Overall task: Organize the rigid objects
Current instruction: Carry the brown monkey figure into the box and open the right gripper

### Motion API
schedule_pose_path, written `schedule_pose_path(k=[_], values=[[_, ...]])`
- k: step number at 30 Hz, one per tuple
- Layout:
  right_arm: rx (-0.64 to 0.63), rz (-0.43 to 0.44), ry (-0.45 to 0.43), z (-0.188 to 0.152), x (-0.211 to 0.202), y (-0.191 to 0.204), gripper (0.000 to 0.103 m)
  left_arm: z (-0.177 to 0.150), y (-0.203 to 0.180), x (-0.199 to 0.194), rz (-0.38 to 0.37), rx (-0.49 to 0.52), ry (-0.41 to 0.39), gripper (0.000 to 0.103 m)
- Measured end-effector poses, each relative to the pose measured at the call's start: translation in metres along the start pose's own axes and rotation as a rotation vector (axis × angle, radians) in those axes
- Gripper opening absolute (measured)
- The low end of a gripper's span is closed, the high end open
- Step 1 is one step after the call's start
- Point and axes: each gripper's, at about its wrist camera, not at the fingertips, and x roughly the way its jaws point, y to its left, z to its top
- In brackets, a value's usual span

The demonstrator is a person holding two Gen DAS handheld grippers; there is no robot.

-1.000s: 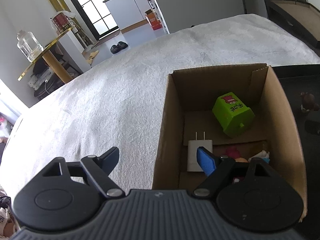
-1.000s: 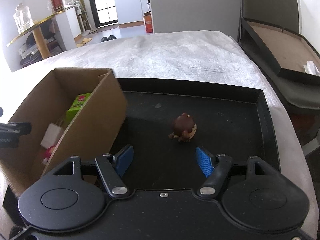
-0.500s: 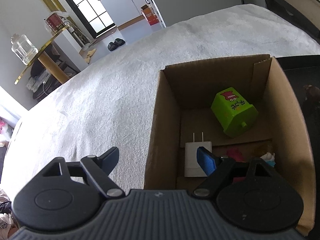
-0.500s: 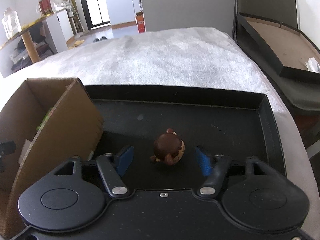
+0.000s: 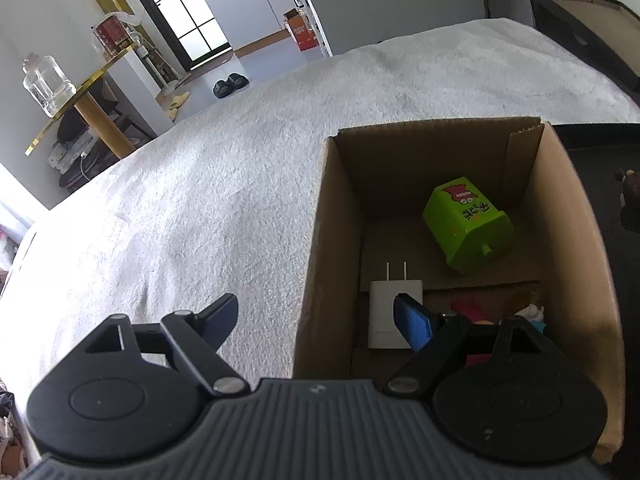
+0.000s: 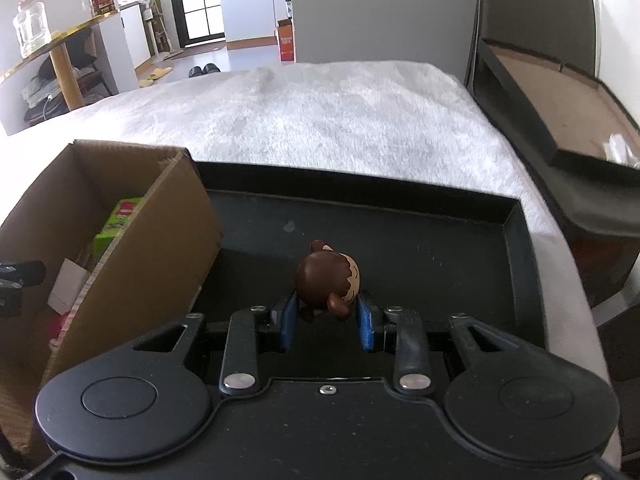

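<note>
A small brown monkey figurine [image 6: 326,280] sits in the black tray [image 6: 420,236]. My right gripper [image 6: 326,316] has its blue pads closed against the figurine's two sides. A cardboard box [image 5: 576,248] stands left of the tray; it also shows in the right wrist view [image 6: 160,240]. Inside lie a green toy bin [image 5: 468,224], a white charger plug [image 5: 390,316] and small red and pale toys [image 5: 472,308]. My left gripper [image 5: 320,316] is open and empty, straddling the box's left wall near its front corner.
Box and tray rest on a white fuzzy cloth [image 5: 200,200]. A large black case with a brown lining [image 6: 560,112] lies to the right. A gold-edged side table with a glass jar [image 5: 44,84] stands far left.
My right gripper moved forward to the monkey figurine and closed its pads on it. The left gripper stayed open at the box's left wall, shifting only slightly.
</note>
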Motion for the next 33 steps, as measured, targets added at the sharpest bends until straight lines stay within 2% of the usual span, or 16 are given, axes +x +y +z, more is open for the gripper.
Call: schedule_pose_path(k=[7, 19, 24, 25, 27, 28, 30, 31, 33], values=[[-0.044, -0.018, -0.043, 0.012, -0.022, 0.018, 0.03, -0.003, 0.011, -0.009, -0.032, -0.034, -0.016, 0.084], [-0.143, 0.005, -0.125, 0.031, -0.055, 0.061, 0.03, -0.013, 0.034, -0.024, -0.102, -0.106, -0.071, 0.083], [-0.213, 0.015, -0.138, 0.033, -0.061, 0.082, 0.031, -0.019, 0.041, -0.022, -0.153, -0.128, -0.074, 0.079], [-0.223, 0.016, -0.138, 0.033, -0.061, 0.086, 0.031, -0.02, 0.042, -0.021, -0.17, -0.134, -0.075, 0.076], [-0.237, 0.019, -0.138, 0.034, -0.061, 0.092, 0.031, -0.022, 0.043, -0.018, -0.202, -0.139, -0.067, 0.06], [-0.246, 0.021, -0.138, 0.034, -0.061, 0.095, 0.031, -0.023, 0.043, -0.017, -0.211, -0.142, -0.062, 0.056], [-0.264, 0.028, -0.133, 0.036, -0.058, 0.102, 0.031, -0.025, 0.044, -0.015, -0.233, -0.151, -0.058, 0.04], [-0.273, 0.032, -0.132, 0.036, -0.058, 0.106, 0.031, -0.026, 0.045, -0.013, -0.244, -0.155, -0.057, 0.037], [-0.298, 0.04, -0.128, 0.035, -0.055, 0.114, 0.031, -0.029, 0.048, -0.009, -0.258, -0.167, -0.048, 0.022]])
